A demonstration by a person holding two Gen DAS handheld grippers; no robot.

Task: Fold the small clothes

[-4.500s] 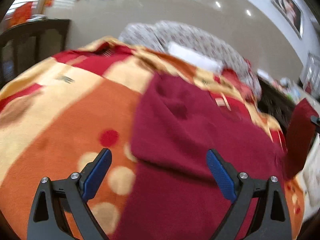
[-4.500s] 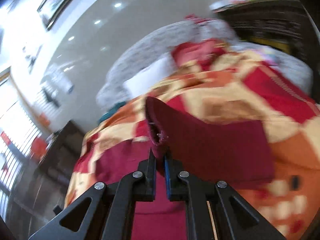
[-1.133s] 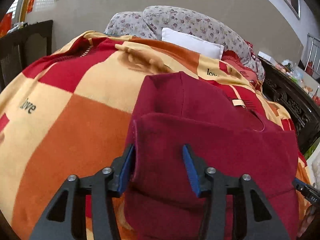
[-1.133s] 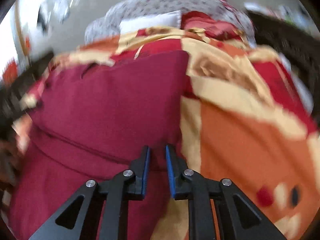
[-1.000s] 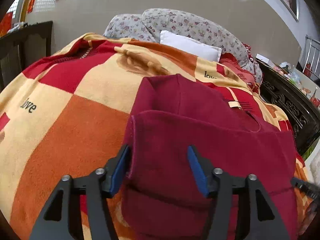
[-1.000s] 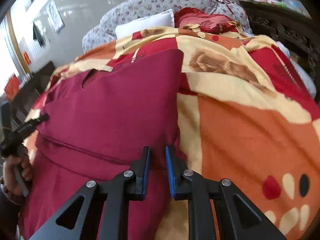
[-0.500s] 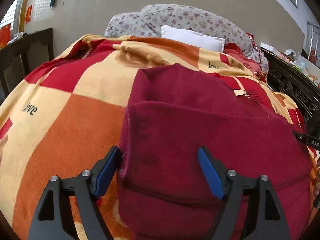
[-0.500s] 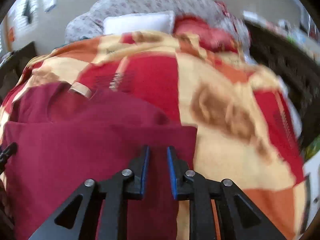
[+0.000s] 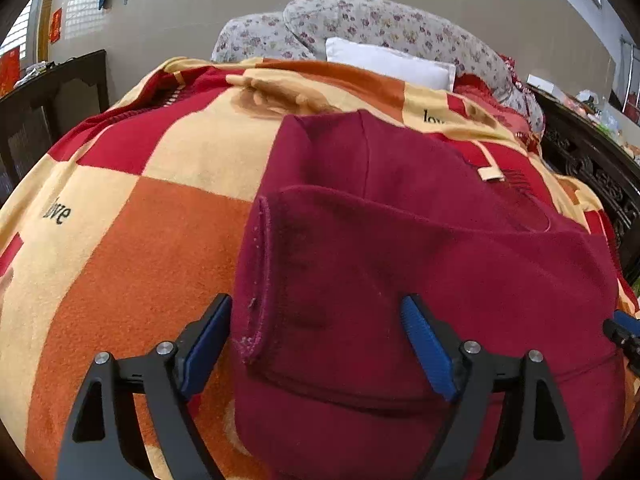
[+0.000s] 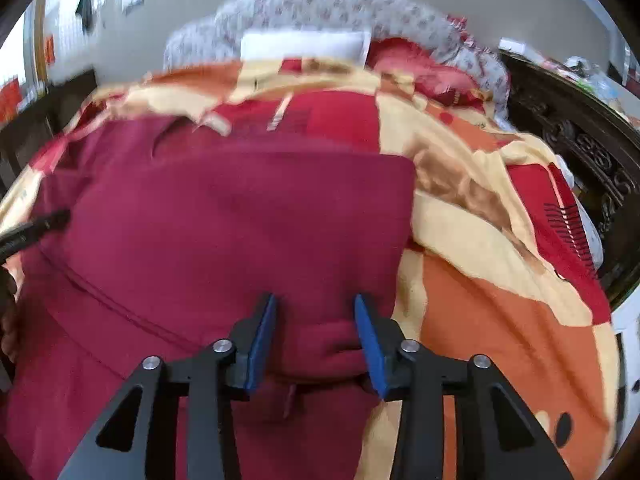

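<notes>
A dark red garment [image 9: 400,248] lies on a checked red, orange and cream blanket [image 9: 132,208]. Its near part is folded up over the rest, with a hem edge on the left. My left gripper [image 9: 316,320] is open, its blue pads on either side of the fold's left corner and holding nothing. In the right wrist view the same garment [image 10: 224,216] fills the left and middle. My right gripper [image 10: 316,316] is open over the fold's right end, with cloth bunched between the fingers. The right gripper's tip [image 9: 624,334] shows at the left view's right edge.
The blanket covers a bed. A floral pillow [image 9: 360,24] and a white pillow [image 9: 388,62] lie at its head. Dark carved wooden furniture [image 10: 576,148] stands on the right and a dark wooden piece [image 9: 52,100] on the left.
Both grippers carried the garment's near edge forward into a fold. The left opened wider and let go. The right was shut on the cloth half a second ago and is now open.
</notes>
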